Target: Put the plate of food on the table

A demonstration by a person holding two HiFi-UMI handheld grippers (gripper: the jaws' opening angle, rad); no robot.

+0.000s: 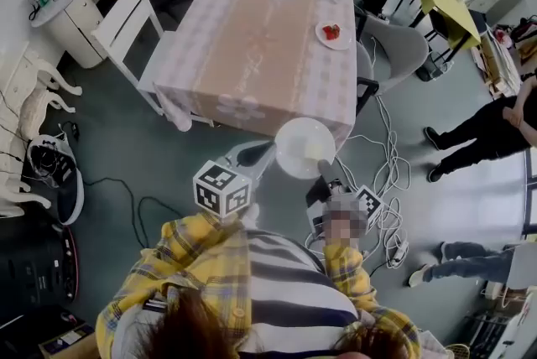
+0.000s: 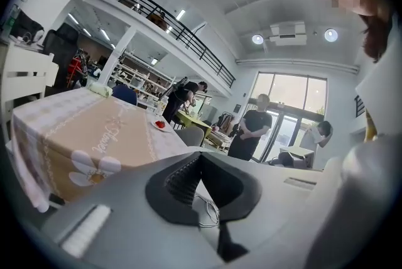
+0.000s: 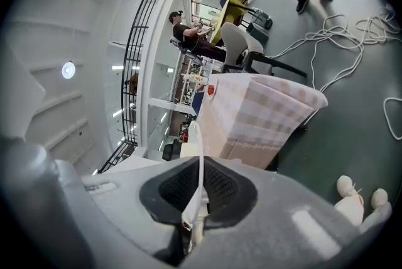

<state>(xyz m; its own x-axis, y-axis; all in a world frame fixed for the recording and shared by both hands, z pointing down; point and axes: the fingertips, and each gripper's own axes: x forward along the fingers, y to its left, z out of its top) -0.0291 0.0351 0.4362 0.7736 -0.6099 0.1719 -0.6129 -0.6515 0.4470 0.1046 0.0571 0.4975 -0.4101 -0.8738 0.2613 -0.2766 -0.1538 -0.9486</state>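
We are standing at the near edge of the counter (image 1: 252,55), the pink checked one filling the upper middle of the head view. Our right gripper (image 1: 322,170) is pinching the rim of a white plate (image 1: 302,146), and in the right gripper view the plate (image 3: 196,136) is showing edge-on, clamped between the two black pads of the gripper (image 3: 201,166). We are holding the plate in the air, low in the centre of the head view, just short of the counter's near edge and over the floor. A pale patch is showing on it, but we cannot tell what food it is.

Our left gripper (image 1: 262,149) is hovering just left of the plate with its jaws pressed together at the tips on nothing (image 2: 200,158).

A small dish with something red (image 1: 333,33) is already sitting near the counter's far right corner.

We are judging the task roughly midway: the plate is gripped and carried, but not yet set down. What is left is reaching over the cloth, lowering the plate flat and letting go.
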